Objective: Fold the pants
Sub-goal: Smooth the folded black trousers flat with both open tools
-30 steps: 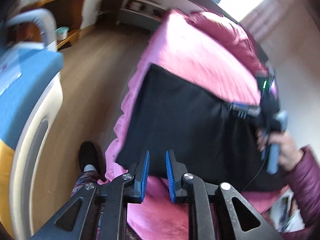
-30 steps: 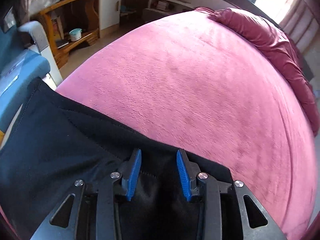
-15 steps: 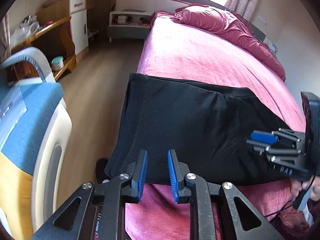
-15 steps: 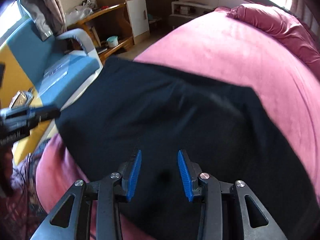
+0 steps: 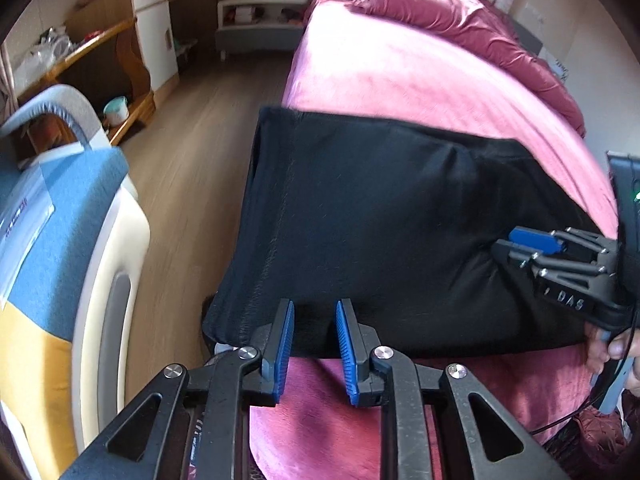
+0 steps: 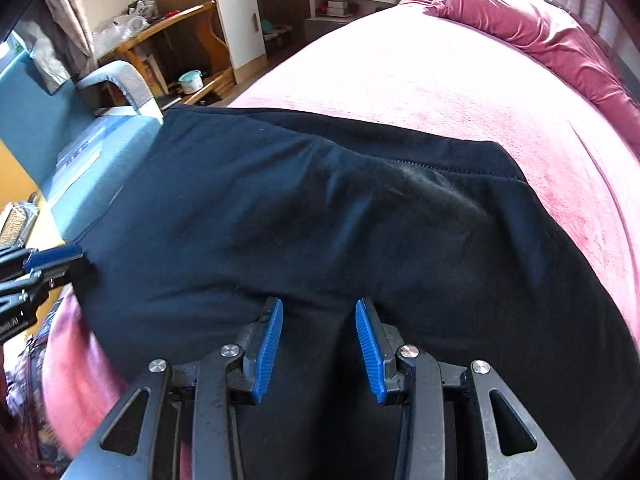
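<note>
Soft, limp black cotton pants (image 5: 380, 232) at frame centre: pinch near hem edge; your left gripper (image 5: 314, 344) and right gripper (image 6: 318, 344) both spread, empty.

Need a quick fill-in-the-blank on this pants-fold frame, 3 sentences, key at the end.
1. The pants lying on the bed are ____ in colour.
2. The bed cover under the pants is ____.
3. The left gripper and the right gripper both have their jaws ____, with nothing clamped between them.

Missing words: black; pink; open
</note>
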Motion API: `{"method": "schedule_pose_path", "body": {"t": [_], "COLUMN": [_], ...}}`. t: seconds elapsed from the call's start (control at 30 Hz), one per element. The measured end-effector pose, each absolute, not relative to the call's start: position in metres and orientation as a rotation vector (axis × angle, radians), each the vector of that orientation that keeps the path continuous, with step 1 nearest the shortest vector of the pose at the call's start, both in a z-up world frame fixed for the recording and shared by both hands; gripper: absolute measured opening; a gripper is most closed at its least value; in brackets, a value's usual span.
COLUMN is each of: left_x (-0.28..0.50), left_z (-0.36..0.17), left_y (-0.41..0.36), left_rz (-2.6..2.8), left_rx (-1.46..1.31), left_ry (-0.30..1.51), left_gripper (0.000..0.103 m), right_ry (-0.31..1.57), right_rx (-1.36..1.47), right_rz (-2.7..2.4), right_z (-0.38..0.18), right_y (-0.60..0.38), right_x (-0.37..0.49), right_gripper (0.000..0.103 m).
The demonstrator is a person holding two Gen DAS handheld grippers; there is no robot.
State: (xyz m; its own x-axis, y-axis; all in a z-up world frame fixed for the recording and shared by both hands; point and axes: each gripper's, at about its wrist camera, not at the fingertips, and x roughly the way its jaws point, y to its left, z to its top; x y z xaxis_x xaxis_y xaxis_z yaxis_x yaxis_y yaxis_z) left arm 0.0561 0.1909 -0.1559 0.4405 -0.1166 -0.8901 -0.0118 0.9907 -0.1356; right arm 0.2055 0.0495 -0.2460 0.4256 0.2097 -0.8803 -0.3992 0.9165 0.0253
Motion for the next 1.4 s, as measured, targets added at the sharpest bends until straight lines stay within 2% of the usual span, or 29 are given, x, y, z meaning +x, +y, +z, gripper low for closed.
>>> {"method": "schedule_pose_path", "body": {"t": [0.23, 0.37, 0.43, 0.53, 0.77, 0.97, 1.07, 1.2, 1.4], "left_x": [0.075, 0.073, 0.070, 0.069, 0.063, 0.071, 0.070, 0.059, 0.041], "left_z": [-0.169, -0.150, -0.137, -0.123, -0.113, -0.157, -0.160, -0.138, -0.119], "left_y": [0.201, 0.210, 0.211, 0.204, 0.135, 0.095, 0.089, 0.075, 0.015], "left_rz": [-0.032, -0.007, -0.017, -0.047, -0.208, -0.196, -0.170, -0.222, -0.407], "left_rx": [-0.166, -0.201, -0.215, -0.218, -0.076, 0.027, 0.052, 0.009, 0.010], "left_ry": [1.149, 1.091, 1.045, 1.009, 0.991, 1.160, 1.145, 1.083, 1.020], "left_gripper": [0.024, 0.026, 0.032, 0.032, 0.032, 0.032, 0.032, 0.032, 0.037], "right_ry": [1.082, 1.063, 1.059, 1.055, 1.074, 1.166, 1.147, 1.128, 1.053], "right_rx": [-0.135, 0.022, 0.100, 0.161, 0.200, 0.210, 0.222, 0.213, 0.394], "right_rz": [0.365, 0.350, 0.317, 0.265, 0.130, -0.026, 0.000, 0.027, 0.023], "right_z": [-0.242, -0.223, -0.216, -0.214, -0.218, -0.245, -0.251, -0.253, -0.235], "right_y": [0.049, 0.002, -0.032, -0.077, -0.160, -0.215, -0.229, -0.234, -0.276], "right_x": [0.222, 0.209, 0.198, 0.179, 0.127, 0.097, 0.085, 0.078, 0.059], "right_gripper": [0.038, 0.041, 0.041, 0.041, 0.041, 0.040, 0.038, 0.038, 0.041]}}
